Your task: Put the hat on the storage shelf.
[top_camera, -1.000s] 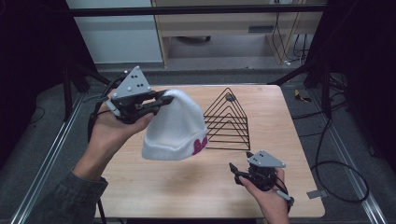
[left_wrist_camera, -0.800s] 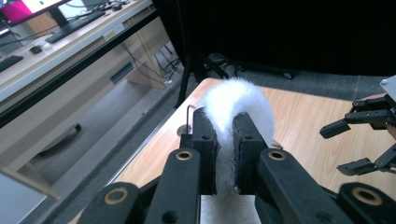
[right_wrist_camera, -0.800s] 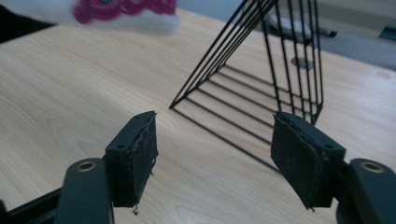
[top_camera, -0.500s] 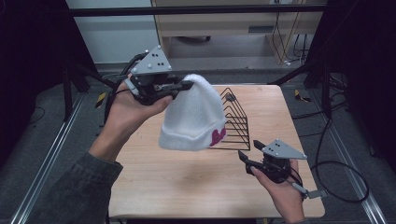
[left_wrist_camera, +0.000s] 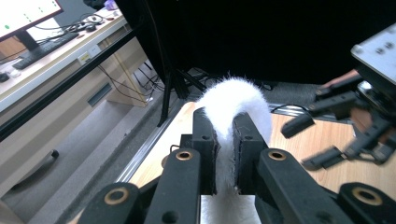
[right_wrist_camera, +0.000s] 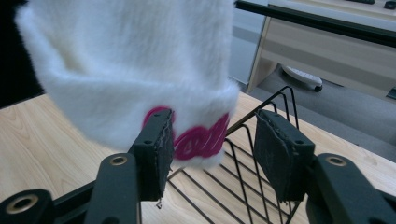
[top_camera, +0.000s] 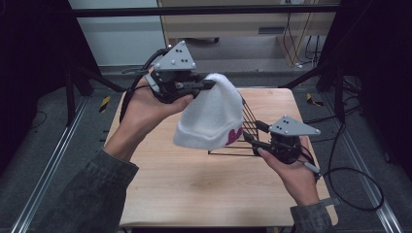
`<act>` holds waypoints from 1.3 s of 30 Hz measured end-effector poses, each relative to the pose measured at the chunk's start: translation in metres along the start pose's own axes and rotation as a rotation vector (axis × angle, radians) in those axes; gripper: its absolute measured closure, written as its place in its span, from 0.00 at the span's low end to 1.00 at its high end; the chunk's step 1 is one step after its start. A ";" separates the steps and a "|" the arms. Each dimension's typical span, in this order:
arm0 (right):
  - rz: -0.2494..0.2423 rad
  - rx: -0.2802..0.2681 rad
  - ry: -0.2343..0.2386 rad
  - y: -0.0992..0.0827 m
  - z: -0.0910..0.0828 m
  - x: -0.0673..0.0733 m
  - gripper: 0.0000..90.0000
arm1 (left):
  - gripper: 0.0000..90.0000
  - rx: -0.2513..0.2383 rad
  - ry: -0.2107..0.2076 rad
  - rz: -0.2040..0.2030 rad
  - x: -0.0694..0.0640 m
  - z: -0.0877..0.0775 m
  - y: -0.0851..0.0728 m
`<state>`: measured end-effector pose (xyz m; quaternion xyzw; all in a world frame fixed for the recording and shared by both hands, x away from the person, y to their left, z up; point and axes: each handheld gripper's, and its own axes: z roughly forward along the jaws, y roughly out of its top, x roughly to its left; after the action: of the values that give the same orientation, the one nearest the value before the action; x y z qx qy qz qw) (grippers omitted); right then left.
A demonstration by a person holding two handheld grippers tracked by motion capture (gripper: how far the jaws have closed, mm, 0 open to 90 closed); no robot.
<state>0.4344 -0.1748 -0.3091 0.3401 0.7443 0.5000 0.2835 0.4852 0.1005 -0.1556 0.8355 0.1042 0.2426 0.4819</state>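
Observation:
A white fuzzy hat (top_camera: 211,119) with a pink mark on its brim hangs in the air above the wooden table (top_camera: 194,184). My left gripper (top_camera: 206,86) is shut on the hat's crown; in the left gripper view the white fur (left_wrist_camera: 233,102) is pinched between the two pads of the left gripper (left_wrist_camera: 225,135). My right gripper (top_camera: 252,132) is raised at the brim's right end, open. In the right gripper view the hat (right_wrist_camera: 140,60) and its pink mark lie just beyond the pads of the right gripper (right_wrist_camera: 212,149), untouched. Those jaws have just been closing.
A black wire rack (top_camera: 248,121) stands on the table behind the hat, partly hidden by it, and shows under the right jaws (right_wrist_camera: 261,186). Cables trail off the table's right side (top_camera: 350,184). A desk and shelves stand beyond the far edge.
The left hand has carried the hat up and to the right. The right hand has lifted off the table up to the hat's brim, its jaws narrower than before.

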 end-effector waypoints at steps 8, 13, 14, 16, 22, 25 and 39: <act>-0.013 0.015 0.043 0.022 0.008 -0.001 0.53 | 0.91 0.004 -0.026 0.012 -0.001 0.006 0.002; -0.006 0.038 0.089 0.022 0.022 -0.002 0.72 | 0.91 -0.018 -0.034 -0.001 -0.005 0.009 0.003; -0.011 0.038 0.102 0.021 0.023 0.000 0.82 | 0.91 -0.029 -0.045 -0.007 -0.005 0.011 0.003; -0.021 0.036 0.098 0.020 0.023 0.002 0.90 | 0.91 -0.024 -0.041 -0.004 -0.005 0.012 0.003; -0.026 0.028 0.071 0.024 0.017 -0.005 0.92 | 0.91 -0.015 -0.014 -0.018 0.006 0.016 0.009; -0.026 0.024 0.057 0.031 0.014 -0.014 0.93 | 0.91 -0.019 -0.002 -0.029 0.014 0.021 0.013; -0.039 0.034 0.002 0.040 0.020 -0.036 0.93 | 0.91 -0.029 0.036 -0.057 0.035 0.041 0.011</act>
<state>0.4802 -0.1816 -0.2754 0.3296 0.7595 0.4820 0.2867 0.5348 0.0784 -0.1528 0.8205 0.1332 0.2454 0.4988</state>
